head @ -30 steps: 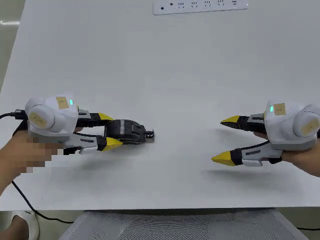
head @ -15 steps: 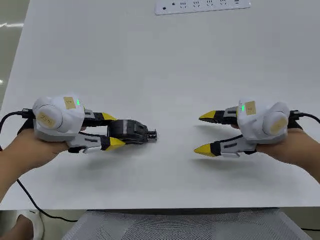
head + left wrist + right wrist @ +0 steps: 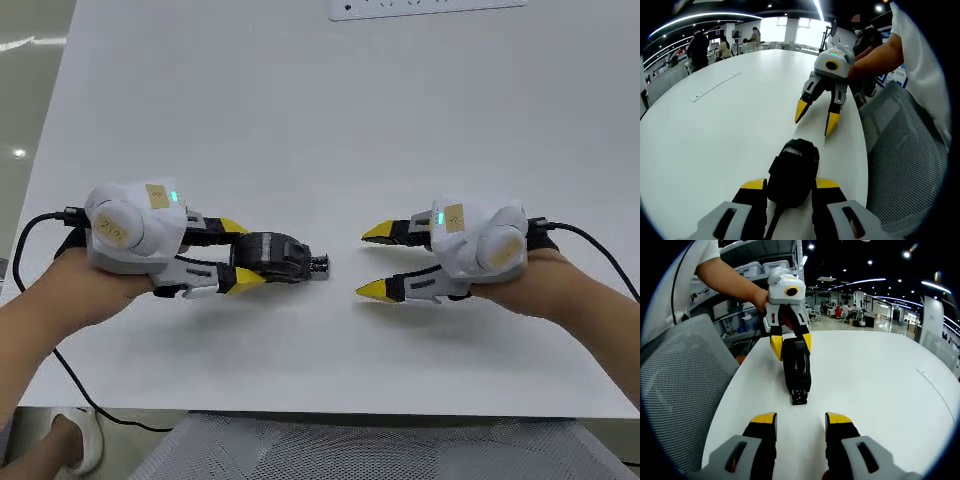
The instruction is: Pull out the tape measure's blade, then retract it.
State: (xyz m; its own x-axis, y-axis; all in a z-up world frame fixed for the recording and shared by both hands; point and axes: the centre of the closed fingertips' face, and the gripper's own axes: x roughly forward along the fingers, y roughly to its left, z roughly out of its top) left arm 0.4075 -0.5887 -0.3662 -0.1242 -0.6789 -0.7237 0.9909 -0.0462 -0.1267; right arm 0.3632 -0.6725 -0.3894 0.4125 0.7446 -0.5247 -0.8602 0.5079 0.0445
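Bright, even overhead light on the white table (image 3: 320, 120) casts soft, faint shadows beneath the left gripper (image 3: 243, 253) and right gripper (image 3: 366, 263). The black tape measure (image 3: 792, 172) shows little surface detail. Both gripper views bow strongly at the edges; ceiling strip lights (image 3: 935, 285) flare, and the far hall is soft.

Nothing legible shows. Left of the black tape measure (image 3: 278, 256), tan paper stickers (image 3: 157, 196) on the white rounded housing of the left gripper (image 3: 245, 252) carry marks too small to read. Right of it, matching tan stickers (image 3: 453, 217) on the right gripper (image 3: 368, 262) are equally unreadable.
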